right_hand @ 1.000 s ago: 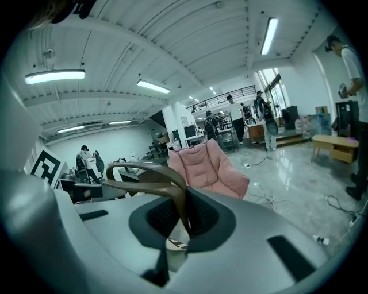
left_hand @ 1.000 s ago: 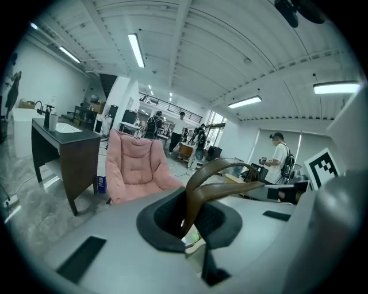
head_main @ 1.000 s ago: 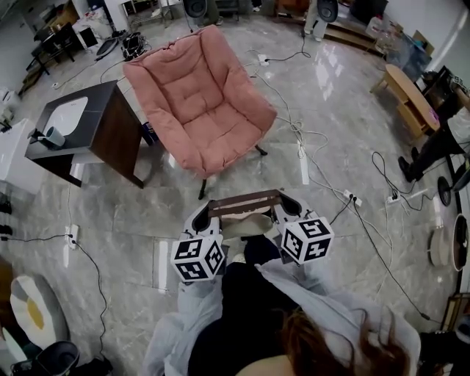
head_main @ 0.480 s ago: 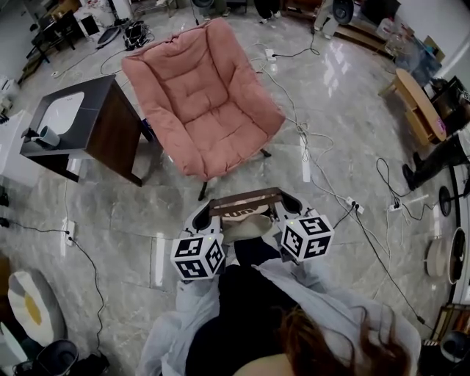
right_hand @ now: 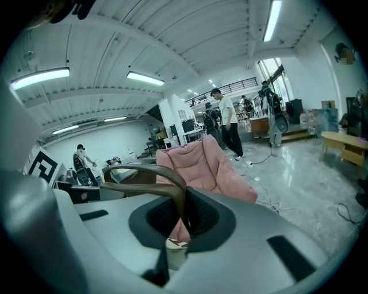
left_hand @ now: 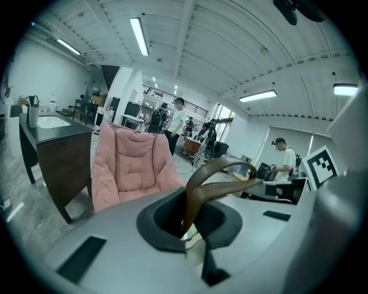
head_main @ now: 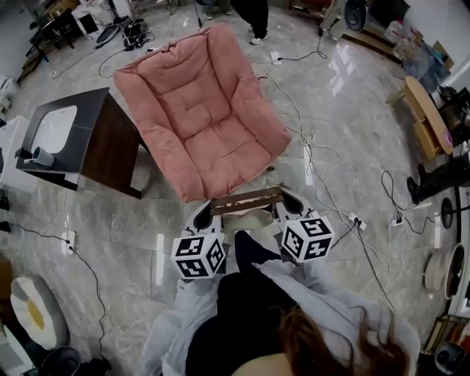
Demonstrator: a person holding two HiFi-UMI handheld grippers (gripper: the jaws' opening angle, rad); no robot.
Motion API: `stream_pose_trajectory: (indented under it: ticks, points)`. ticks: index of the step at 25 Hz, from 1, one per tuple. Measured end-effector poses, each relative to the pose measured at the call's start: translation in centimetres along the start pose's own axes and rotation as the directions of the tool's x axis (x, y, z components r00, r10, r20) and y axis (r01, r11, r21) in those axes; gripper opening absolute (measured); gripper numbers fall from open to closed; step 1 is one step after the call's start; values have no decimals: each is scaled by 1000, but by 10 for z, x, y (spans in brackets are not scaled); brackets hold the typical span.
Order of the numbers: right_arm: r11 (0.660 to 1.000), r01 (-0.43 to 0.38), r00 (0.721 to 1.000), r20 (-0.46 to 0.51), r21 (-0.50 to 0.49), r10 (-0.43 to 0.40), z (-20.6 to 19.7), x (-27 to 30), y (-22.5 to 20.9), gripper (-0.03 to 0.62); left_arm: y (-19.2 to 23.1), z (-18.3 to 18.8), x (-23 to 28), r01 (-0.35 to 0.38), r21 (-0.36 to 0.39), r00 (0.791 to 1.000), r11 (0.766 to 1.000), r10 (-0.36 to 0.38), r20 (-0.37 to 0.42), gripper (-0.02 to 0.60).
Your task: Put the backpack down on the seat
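The pink padded chair (head_main: 205, 125) stands on the marble floor right ahead, its seat's front edge just beyond my grippers. My left gripper (head_main: 204, 215) and right gripper (head_main: 285, 203) are both shut on the brown strap (head_main: 246, 200) of the backpack, one at each end. The backpack's beige body (head_main: 250, 220) hangs below the strap, mostly hidden by my body. In the left gripper view the strap (left_hand: 213, 178) loops out of the shut left gripper (left_hand: 187, 221), with the chair (left_hand: 129, 166) behind. In the right gripper view the strap (right_hand: 152, 175) leaves the right gripper (right_hand: 184, 221) before the chair (right_hand: 201, 163).
A dark wooden table (head_main: 95, 139) with a white inset top stands left of the chair, a cup (head_main: 40, 156) on it. White cables (head_main: 316, 161) run over the floor to the chair's right. A person (head_main: 253, 15) stands behind the chair. A round wooden table (head_main: 426, 110) is far right.
The chair has come closer to the grippers and the strap in the head view. Both grippers stay shut on the strap, held level as before.
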State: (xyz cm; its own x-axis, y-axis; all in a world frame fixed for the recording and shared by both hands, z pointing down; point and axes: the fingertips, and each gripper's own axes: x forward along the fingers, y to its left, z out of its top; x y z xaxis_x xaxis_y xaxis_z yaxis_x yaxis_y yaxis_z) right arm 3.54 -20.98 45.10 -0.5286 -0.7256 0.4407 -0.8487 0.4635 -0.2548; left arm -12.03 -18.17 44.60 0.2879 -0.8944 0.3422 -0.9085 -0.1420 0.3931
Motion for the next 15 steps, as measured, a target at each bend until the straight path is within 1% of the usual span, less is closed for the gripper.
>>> stream_pose_trajectory:
  ticks: [8, 12, 15]
  points:
    - [1000, -8, 999, 52, -14, 9, 61, 58, -37, 18, 5, 47, 73, 10, 25, 1000, 1000, -10, 8, 24]
    - [1000, -16, 998, 63, -19, 17, 80, 84, -50, 18, 11, 64, 101, 8, 35, 1000, 999, -9, 20, 24]
    - [999, -26, 998, 60, -26, 28, 90, 101, -56, 18, 18, 72, 116, -5, 27, 1000, 1000, 5, 18, 25]
